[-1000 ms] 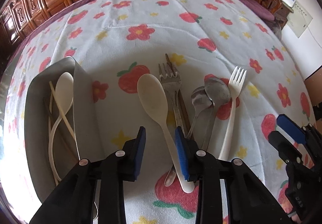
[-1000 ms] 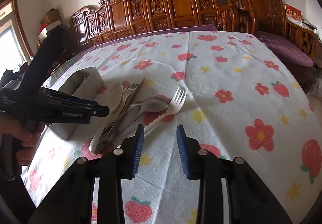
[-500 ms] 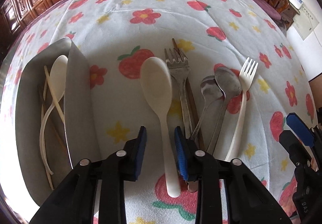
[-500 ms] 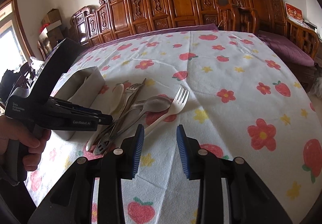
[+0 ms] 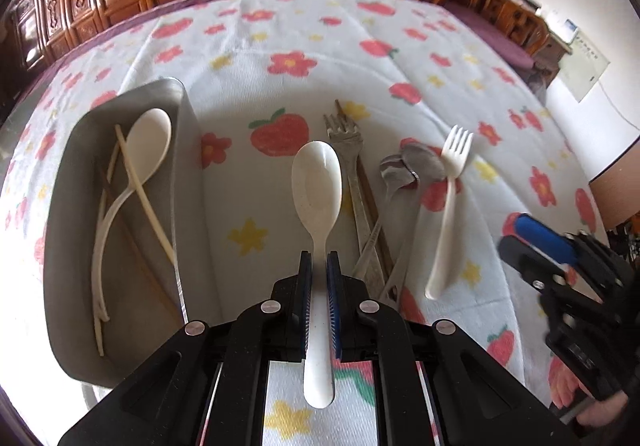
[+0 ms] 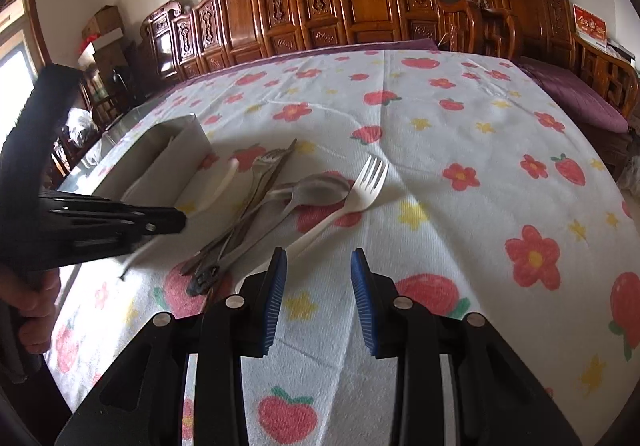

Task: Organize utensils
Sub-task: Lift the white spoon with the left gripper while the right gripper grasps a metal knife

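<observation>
A white plastic spoon (image 5: 316, 181) points away from me between the tray and the pile of utensils. My left gripper (image 5: 319, 262) is closing, and its blue pads press on the spoon's handle from both sides. The grey tray (image 5: 72, 246) on the left holds another white spoon (image 5: 148, 141) and pale chopsticks (image 5: 144, 197). Right of the held spoon lie a metal fork (image 5: 344, 133), a brown chopstick (image 5: 372, 201), two metal spoons (image 5: 416, 165) and a white plastic fork (image 5: 448, 205). My right gripper (image 6: 319, 266) hovers open above the cloth near the white fork's handle, with nothing between its pads.
A white cloth (image 6: 460, 117) printed with flowers and strawberries covers the table. Carved wooden chairs (image 6: 360, 5) line the far edge, and a purple cushioned bench (image 6: 576, 97) stands at the right. A hand (image 6: 28, 310) holds the left gripper's grip at the left.
The left gripper's jaws have narrowed from well apart to pressing on the white spoon's handle, and the gripper has shifted over that handle. The right gripper has stayed where it was.
</observation>
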Demonstrator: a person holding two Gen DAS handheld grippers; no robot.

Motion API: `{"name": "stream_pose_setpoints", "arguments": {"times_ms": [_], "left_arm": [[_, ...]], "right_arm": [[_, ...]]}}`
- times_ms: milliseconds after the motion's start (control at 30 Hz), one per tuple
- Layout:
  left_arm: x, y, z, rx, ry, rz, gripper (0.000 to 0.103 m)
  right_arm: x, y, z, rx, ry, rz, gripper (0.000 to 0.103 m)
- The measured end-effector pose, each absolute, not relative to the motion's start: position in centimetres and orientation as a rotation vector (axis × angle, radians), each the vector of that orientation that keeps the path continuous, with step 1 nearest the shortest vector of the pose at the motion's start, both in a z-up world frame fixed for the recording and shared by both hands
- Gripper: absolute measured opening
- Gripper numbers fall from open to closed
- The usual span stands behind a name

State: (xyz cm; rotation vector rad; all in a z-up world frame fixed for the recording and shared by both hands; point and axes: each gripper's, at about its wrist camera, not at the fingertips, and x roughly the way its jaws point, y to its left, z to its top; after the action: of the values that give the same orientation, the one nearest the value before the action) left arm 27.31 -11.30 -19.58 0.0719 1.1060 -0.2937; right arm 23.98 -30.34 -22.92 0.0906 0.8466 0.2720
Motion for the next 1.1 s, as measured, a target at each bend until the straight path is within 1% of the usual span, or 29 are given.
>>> {"name": "stream_pose_setpoints", "arguments": {"times_ms": [200,400,733,1100], "left_arm": [[25.9,-10.1,-18.5,0.006,1.048,-0.346,0.007],[24.4,-8.3,-17.8,-0.053,0.991,-0.398,0.007],[22.4,-6.4,-17.2,-0.042,0.910,-0.433,0.007],[21.8,-5.3,-14.7,-0.019,0.827,-0.446,0.007]], "right_arm": [[24.2,-30.0,-23.4,0.083,0.874,0.252,0.036],[24.7,-29.2,-22.7,0.076,0.890,0.238,0.036],[27.5,-25.7,-21.7,0.091,0.927,0.271,0.036],[31.1,-23.7,-23.6,0.191,1.015,0.259,0.036]]}}
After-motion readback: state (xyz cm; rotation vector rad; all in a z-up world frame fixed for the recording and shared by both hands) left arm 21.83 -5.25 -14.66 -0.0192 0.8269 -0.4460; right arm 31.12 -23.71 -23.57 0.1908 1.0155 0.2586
